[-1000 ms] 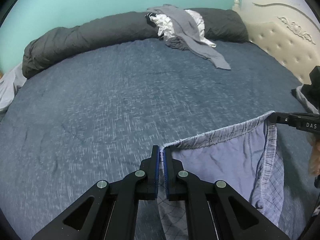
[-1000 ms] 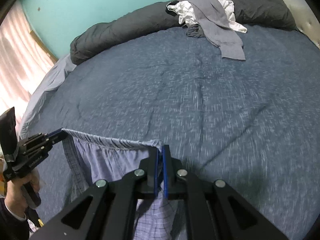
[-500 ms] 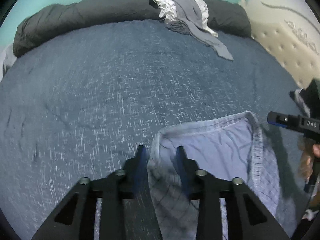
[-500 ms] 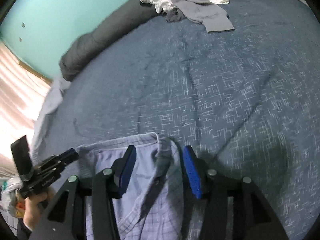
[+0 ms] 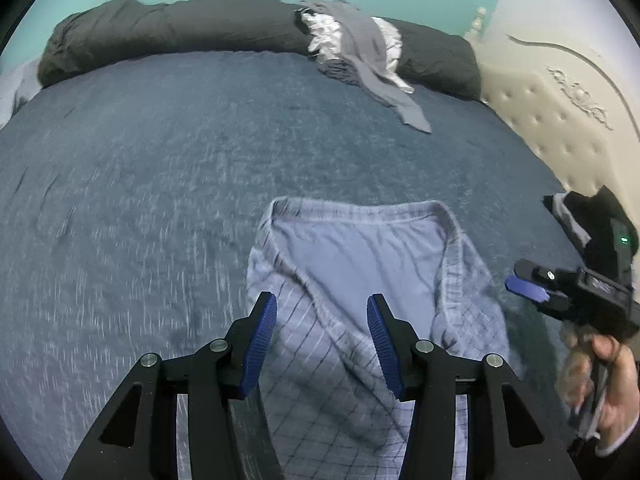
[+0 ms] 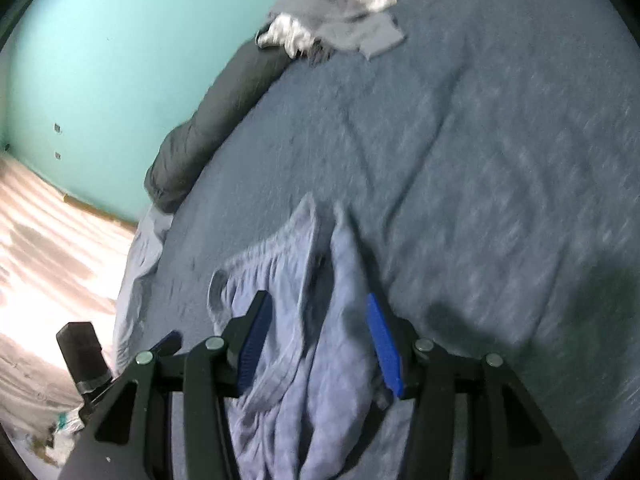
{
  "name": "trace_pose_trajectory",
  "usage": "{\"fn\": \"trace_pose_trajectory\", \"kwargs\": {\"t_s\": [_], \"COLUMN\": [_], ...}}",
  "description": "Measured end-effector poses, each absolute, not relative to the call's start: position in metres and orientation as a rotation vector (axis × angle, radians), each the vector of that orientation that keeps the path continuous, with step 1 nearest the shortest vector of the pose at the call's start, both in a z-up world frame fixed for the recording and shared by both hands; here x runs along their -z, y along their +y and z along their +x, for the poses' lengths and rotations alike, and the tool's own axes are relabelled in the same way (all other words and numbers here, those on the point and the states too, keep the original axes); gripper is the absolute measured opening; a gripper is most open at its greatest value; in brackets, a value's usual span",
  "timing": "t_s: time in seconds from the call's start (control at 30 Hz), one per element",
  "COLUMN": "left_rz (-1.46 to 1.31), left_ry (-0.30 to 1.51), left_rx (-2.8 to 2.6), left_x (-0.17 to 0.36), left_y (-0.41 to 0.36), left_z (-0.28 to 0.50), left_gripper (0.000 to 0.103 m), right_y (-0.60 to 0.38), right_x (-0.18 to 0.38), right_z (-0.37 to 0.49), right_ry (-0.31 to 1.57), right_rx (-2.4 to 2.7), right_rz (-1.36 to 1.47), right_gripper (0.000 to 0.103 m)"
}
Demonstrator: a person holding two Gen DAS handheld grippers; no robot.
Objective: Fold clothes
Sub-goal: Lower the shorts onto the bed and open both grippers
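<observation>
My left tongs (image 5: 322, 334) are spreading apart, pads off the cloth. My right tongs (image 6: 316, 336) stand apart too, gripping nothing. The pale blue shorts (image 5: 360, 264) lie crumpled under both, near the bed's (image 5: 160, 160) front edge. More clothes (image 5: 360, 48) sit at its far edge.

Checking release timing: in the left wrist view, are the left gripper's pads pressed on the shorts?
No. The left gripper is opening, its pads apart, and the shorts lie loose on the bed.

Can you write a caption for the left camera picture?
Open left gripper above plaid shorts lying on the bed.
</observation>
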State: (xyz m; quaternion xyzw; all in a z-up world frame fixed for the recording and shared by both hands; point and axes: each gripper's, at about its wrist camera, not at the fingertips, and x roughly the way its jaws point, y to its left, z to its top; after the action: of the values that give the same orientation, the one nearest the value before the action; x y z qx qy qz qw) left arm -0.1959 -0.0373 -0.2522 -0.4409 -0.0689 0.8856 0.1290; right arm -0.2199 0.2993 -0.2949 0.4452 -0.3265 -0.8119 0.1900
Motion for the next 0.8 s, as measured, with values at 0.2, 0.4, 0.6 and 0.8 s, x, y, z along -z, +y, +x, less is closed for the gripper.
{"fn": "trace_pose_trajectory", "kwargs": {"t_s": [0.2,0.4,0.6,0.8], "left_rz": [-1.273,-1.272,-1.278,-1.294], "left_ry": [-0.272,-0.316,-0.372,-0.389], "left_rx": [-2.627,-2.636,-2.611,-2.602], "left_x": [0.267,0.276,0.282,0.289], "left_y": [-0.046,-0.055,-0.058,-0.06], "left_z": [-0.187,-0.189,-0.195,-0.2], "left_gripper": [0.051,0.051,0.051,0.051], "right_y": [0.259,0.236,0.237,0.231], "right_x": [0.28,0.298,0.319,0.315], "right_z": [-0.221,-0.236,-0.252,-0.259], "right_ry": [-0.688,-0.615,-0.681,-0.613], "right_rx": [2.277,2.233,2.191,2.218], "right_rz": [1.197,1.275,1.332,1.304], "right_gripper": [0.05,0.049,0.03,0.004]}}
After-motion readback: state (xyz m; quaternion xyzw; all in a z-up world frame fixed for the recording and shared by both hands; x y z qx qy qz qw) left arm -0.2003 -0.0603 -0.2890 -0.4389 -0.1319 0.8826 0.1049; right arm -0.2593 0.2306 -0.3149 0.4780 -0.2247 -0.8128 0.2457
